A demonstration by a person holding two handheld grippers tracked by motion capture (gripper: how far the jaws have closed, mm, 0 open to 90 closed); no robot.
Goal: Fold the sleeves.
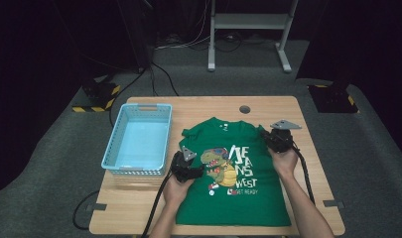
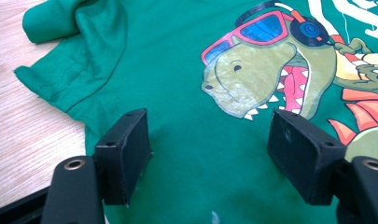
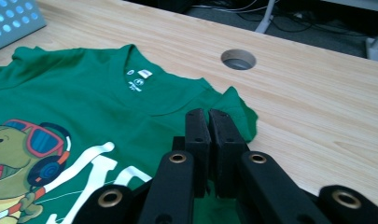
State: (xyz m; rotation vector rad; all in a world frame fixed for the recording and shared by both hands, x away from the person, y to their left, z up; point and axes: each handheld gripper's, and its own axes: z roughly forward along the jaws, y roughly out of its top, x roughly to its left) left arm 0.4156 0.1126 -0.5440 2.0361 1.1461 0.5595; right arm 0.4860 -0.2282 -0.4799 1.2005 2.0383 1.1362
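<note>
A green T-shirt (image 1: 238, 198) with a dinosaur print lies face up on the wooden table (image 1: 129, 208), collar toward the far side. My left gripper (image 1: 201, 171) rests low over the shirt's left side. It is open, and in the left gripper view its jaws straddle flat green cloth (image 2: 186, 93) beside the dinosaur's head, gripper (image 2: 207, 140). My right gripper (image 1: 273, 135) is at the shirt's right shoulder. In the right gripper view it (image 3: 208, 114) is shut, with the right sleeve (image 3: 235, 109) bunched up at its tips.
A light blue plastic basket (image 1: 139, 106) stands left of the shirt, its corner (image 3: 9, 18) showing in the right gripper view. A round cable hole (image 1: 244, 109) sits in the table beyond the collar. Bare wood lies right of the shirt (image 3: 317, 116).
</note>
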